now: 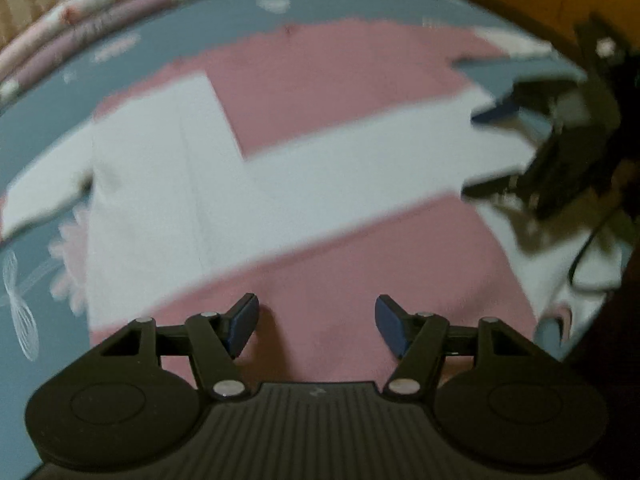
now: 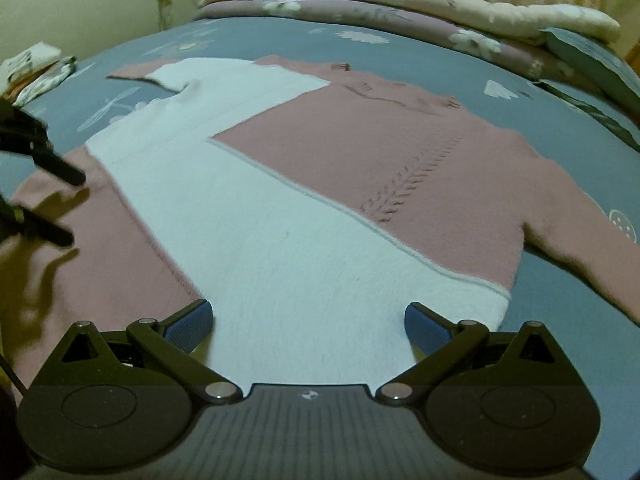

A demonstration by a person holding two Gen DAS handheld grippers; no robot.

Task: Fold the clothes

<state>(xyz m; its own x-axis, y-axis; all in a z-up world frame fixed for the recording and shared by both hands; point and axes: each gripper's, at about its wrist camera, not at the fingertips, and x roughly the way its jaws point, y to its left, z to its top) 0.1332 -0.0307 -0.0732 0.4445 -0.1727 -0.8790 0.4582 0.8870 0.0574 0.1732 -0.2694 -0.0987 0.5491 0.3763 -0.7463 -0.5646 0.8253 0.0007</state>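
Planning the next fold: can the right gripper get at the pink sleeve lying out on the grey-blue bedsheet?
Probably yes. The right gripper is open and empty, and the pink sleeve lies flat with nothing over it.

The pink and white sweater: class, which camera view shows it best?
The right wrist view: the sweater lies sharp on the bed, stitching and one sleeve visible. The left wrist view shows it blurred, its edge partly hidden by the right gripper.

One sweater (image 2: 320, 200), two folded quilts (image 2: 400, 4), one bedsheet (image 2: 560, 120), two hand-held grippers (image 2: 308, 320).
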